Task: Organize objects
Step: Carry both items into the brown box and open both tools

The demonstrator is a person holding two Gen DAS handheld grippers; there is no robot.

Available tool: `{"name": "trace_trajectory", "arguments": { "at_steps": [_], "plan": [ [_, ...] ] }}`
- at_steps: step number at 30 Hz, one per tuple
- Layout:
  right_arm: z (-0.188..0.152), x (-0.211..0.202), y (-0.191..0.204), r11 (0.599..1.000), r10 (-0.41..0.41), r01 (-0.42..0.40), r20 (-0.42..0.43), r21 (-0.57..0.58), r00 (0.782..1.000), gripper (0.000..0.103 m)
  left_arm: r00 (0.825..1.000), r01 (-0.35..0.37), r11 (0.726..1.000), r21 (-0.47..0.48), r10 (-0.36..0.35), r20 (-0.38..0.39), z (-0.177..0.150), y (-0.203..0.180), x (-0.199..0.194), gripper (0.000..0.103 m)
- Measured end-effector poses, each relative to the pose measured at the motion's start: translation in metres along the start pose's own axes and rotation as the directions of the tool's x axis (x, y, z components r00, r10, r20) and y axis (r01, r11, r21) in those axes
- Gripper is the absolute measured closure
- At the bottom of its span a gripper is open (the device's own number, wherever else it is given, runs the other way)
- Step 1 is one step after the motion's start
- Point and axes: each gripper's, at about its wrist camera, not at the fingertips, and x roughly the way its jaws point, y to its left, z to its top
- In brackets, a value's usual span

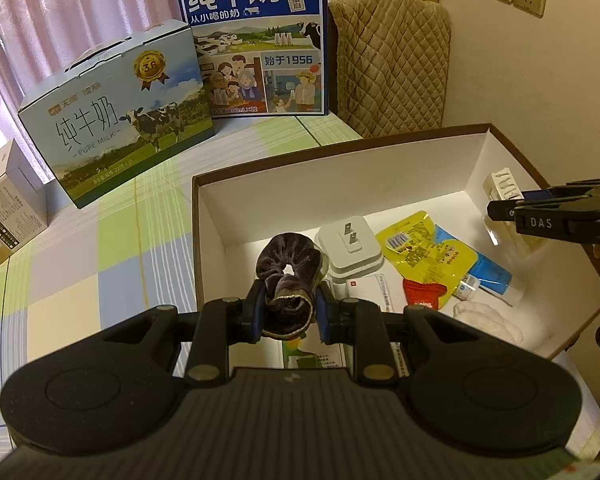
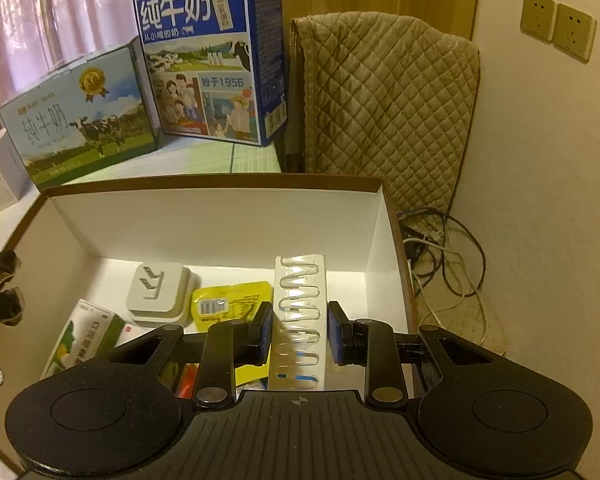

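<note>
My left gripper [image 1: 291,312] is shut on a dark velvet scrunchie [image 1: 290,264], held above the near left part of an open box [image 1: 340,152] with white walls and a brown rim. In the box lie a white plug adapter [image 1: 350,246], a yellow pouch [image 1: 420,252], a blue tube [image 1: 490,276] and a white cloth [image 1: 488,320]. My right gripper [image 2: 300,332] is closed around a clear blister pack of vials [image 2: 300,300] near the right wall of the box [image 2: 220,180]. From the left wrist view that right gripper [image 1: 516,202] shows at the right edge.
Two milk cartons [image 1: 116,120] [image 1: 256,36] stand on the checked tablecloth [image 1: 100,260] behind the box, and a small carton [image 1: 8,216] at the far left. A quilted cover [image 2: 384,112] hangs at the table's right end. Cables [image 2: 444,256] lie on the floor by the wall.
</note>
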Motion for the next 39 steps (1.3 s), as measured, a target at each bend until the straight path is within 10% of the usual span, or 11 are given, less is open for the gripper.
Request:
{"name": "trace_trajectory", "arguments": {
  "at_steps": [13, 39],
  "plan": [
    [0.005, -0.017, -0.007, 0.997, 0.052, -0.058, 0.095, 0.052, 0.994, 0.068, 1.000, -0.006, 1.000, 0.003, 0.006, -0.013, 0.000, 0.001, 0.012, 0.081],
    [-0.024, -0.031, 0.001, 0.994, 0.106, -0.105, -0.040, 0.038, 0.994, 0.065, 0.999, -0.038, 0.999, -0.002, 0.038, -0.016, 0.015, -0.004, 0.037, 0.073]
  ]
}}
